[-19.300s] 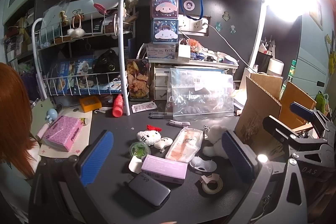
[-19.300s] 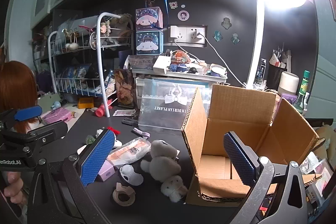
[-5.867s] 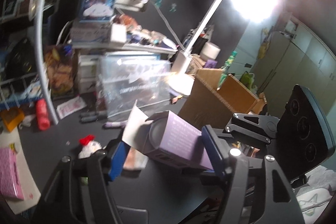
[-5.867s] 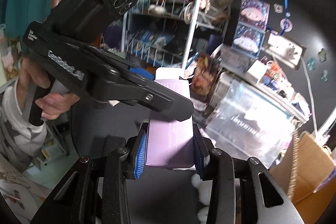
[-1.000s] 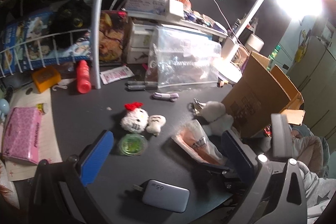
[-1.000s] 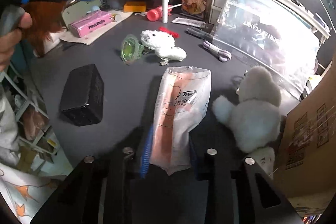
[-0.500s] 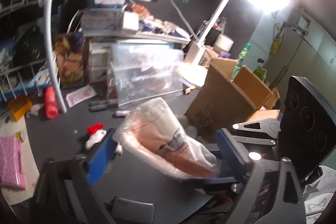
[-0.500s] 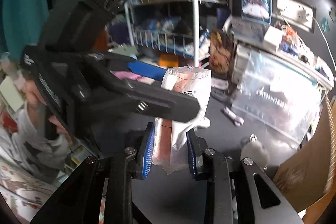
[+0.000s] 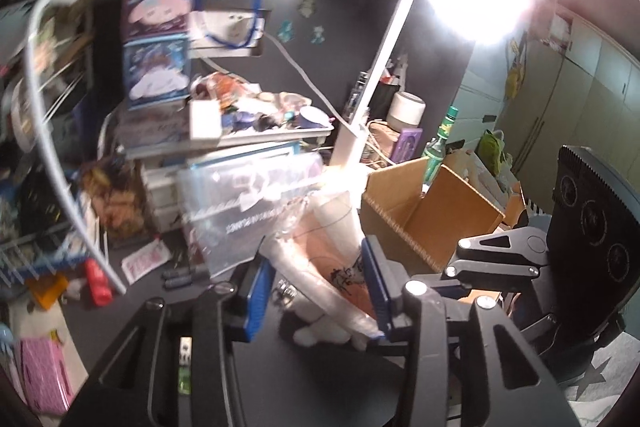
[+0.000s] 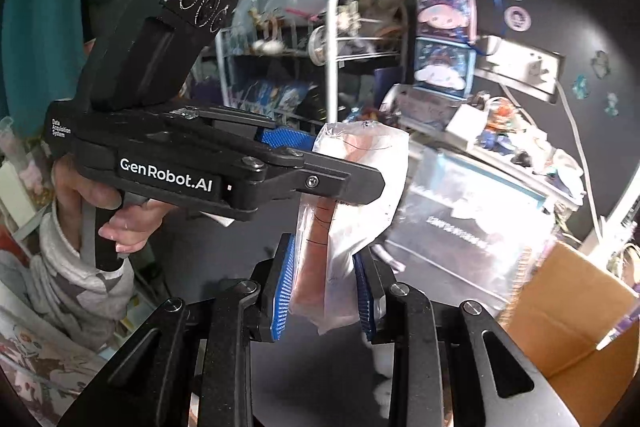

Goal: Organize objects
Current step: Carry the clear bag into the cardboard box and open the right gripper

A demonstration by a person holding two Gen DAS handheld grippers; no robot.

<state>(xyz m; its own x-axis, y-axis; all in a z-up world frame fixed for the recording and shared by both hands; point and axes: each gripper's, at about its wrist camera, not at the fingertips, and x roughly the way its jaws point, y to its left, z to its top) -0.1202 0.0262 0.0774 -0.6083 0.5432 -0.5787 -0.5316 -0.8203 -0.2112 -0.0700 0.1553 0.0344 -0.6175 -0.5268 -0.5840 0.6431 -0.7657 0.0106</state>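
Your right tongs (image 10: 326, 285) pinch the lower end of the plastic packet (image 10: 352, 211), held up left of the cardboard box (image 10: 560, 311). Your left tongs (image 9: 316, 287) are closing on its top. That slick, floppy film could slide free or snag the box's flap.

Behind the plastic pouch (image 9: 332, 259), the white plush toy (image 9: 320, 331) is mostly hidden. The pouch's lower end is covered by the right tool (image 10: 324, 291), and its printed label cannot be read. Left of the pouch, the wire rack (image 9: 52, 131) is smeared by motion blur. The cardboard box (image 10: 568, 311) is cut off by the frame edge.
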